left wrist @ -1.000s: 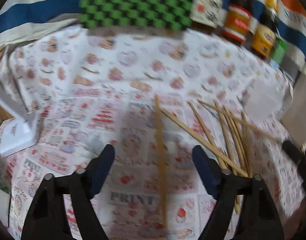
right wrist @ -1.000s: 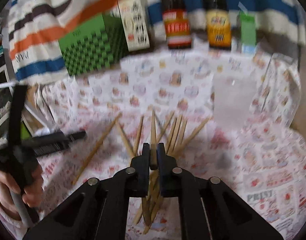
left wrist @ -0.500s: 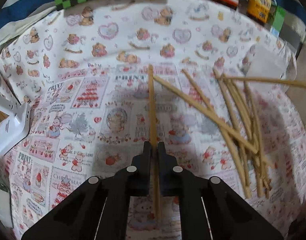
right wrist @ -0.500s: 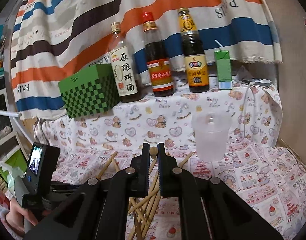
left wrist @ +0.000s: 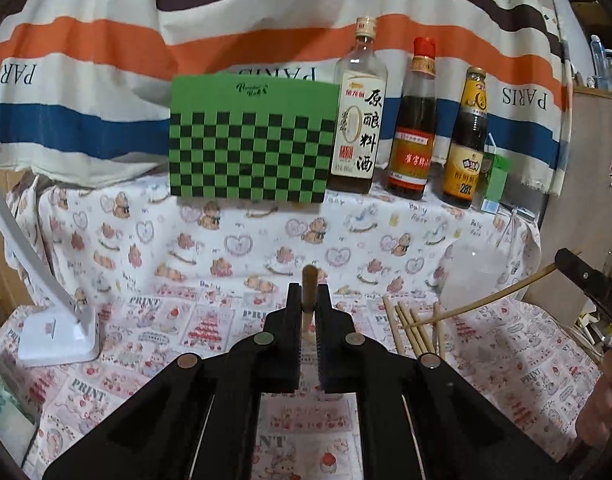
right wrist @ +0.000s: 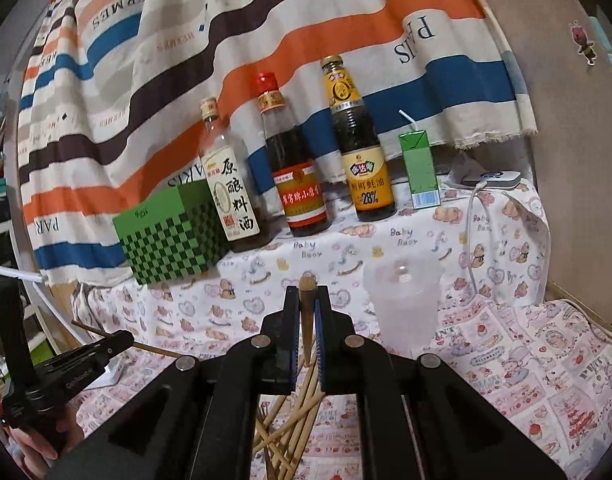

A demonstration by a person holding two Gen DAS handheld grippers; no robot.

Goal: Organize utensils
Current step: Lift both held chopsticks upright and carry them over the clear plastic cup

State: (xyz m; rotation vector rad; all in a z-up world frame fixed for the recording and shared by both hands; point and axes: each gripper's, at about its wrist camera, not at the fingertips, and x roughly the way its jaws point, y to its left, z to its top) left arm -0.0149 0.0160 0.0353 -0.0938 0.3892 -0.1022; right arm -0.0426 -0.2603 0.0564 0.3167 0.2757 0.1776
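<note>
The left tongs (left wrist: 309, 300) were clenched on one chopstick (left wrist: 308, 280). Its blunt end poked out just past the tips, and the rest ran back between the pads. The jaws had just snapped closed on it. The right tongs (right wrist: 306, 300) were clenched on another chopstick (right wrist: 307, 286) in the same way, with its end sticking up a little past the tips.

The other chopsticks (right wrist: 290, 420) lay in a messy pile on the tabletop (right wrist: 526, 360), below and just behind the right tongs. From the left tongs, a few of them (left wrist: 410, 328) showed off to the right, flat on the cloth. A clear cup (right wrist: 402, 308) stood just right of the right tongs, close ahead. It looked like the place for the sticks to go, though that was only a guess.

A chopstick is thin, light and stiff. It will not bend or break with a soft squeeze. But it is smooth and round, so it can roll or slip and swing in the pads. Holding it near one end lets the long part hang and tip. A hold nearer the middle would keep it steadier. The cup looked light too, so a hard poke could knock it over.
</note>
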